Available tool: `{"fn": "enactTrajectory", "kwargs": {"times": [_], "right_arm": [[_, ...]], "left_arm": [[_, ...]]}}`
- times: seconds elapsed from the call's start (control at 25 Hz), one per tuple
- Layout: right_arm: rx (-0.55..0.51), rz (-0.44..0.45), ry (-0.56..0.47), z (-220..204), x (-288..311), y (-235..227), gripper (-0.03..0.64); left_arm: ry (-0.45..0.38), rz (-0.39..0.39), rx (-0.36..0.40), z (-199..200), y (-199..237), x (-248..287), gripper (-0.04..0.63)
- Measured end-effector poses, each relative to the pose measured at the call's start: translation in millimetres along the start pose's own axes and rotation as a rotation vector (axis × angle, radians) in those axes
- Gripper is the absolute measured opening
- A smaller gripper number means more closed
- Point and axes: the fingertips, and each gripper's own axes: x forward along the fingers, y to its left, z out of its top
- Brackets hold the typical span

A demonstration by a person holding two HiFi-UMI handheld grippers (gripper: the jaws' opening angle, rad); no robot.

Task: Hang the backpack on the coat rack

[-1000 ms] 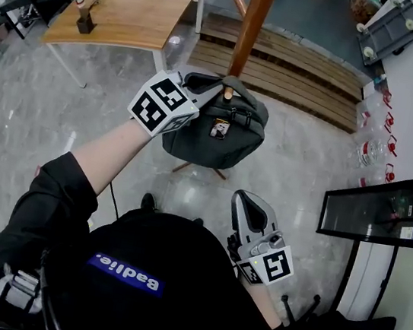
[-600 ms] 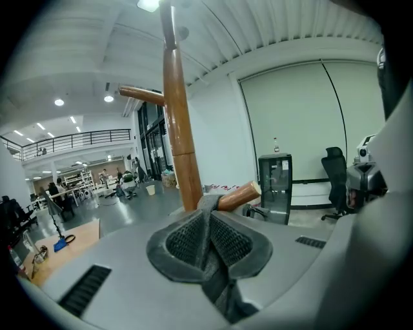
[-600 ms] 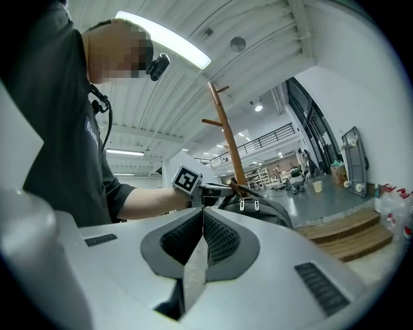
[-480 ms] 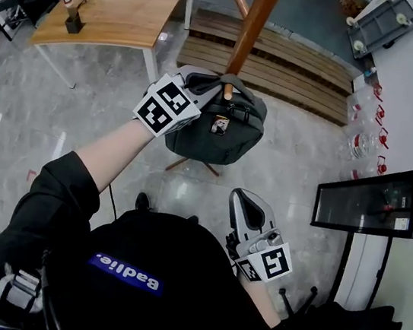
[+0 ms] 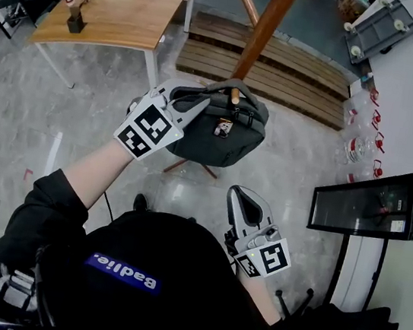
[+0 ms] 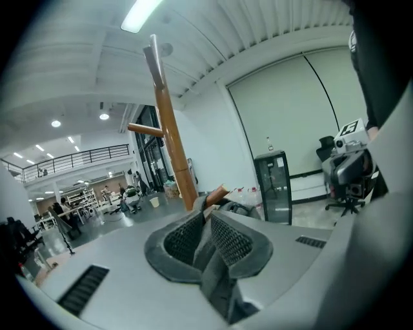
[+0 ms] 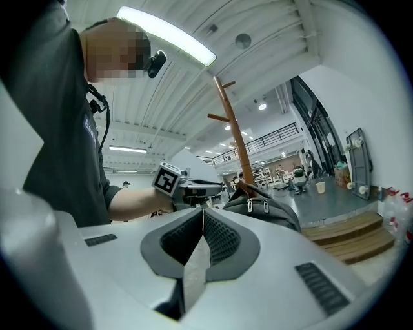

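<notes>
Tabletop clutter sits far off to the left on a wooden table, well apart from the person working.

Closer in, the person's left arm reaches forward with the left gripper up against the top of the backpack. In the left gripper view its jaws are drawn nearly together. Only a thin slit shows between the ribbed pads, and the dark handle is pinched right at their tips.

The backpack, a dark grey one, hangs off the floor against the coat rack. Its handle loops over a short wooden peg that sticks out from the pole, and the body of the bag sags below it. Behind the rack lies a slatted wooden platform.

Further right and nearer the person's body is the right gripper, held low and well clear of the bag. Its own view shows the jaws pressed fully together along one line with nothing between them, pointing towards the backpack and the other gripper.

At the far right a glass-fronted cabinet stands by the wall.
</notes>
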Motion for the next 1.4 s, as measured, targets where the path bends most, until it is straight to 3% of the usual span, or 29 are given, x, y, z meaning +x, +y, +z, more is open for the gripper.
{"fn": "enactTrajectory", "kwargs": {"times": [0.2,0.44,0.6,0.88,1.04,1.28,1.4], "right_arm": [[0.008,0.023,-0.003,-3,13,1,0.006],[0.015,0.059,0.005,-9,32,8,0.006],[0.006,0.086,0.016,-11,44,17,0.006],[-0.018,0.103,0.037,-18,56,22,0.006],[-0.011,0.105,0.047,-26,56,29,0.006],[-0.005,0.114,0.060,-30,55,35,0.006],[-0.002,0.121,0.061,-31,54,37,0.006]], "left_arm": [[-0.170,-0.029,-0.161,4,-30,-39,0.040],[-0.275,-0.018,-0.287,4,-64,-83,0.038],[-0.283,-0.005,-0.389,-6,-82,-105,0.037],[-0.318,-0.028,-0.463,-17,-102,-112,0.009],[-0.306,-0.081,-0.455,-17,-121,-112,0.009],[-0.299,-0.083,-0.417,-16,-122,-115,0.009],[-0.291,-0.077,-0.437,-15,-123,-116,0.009]]}}
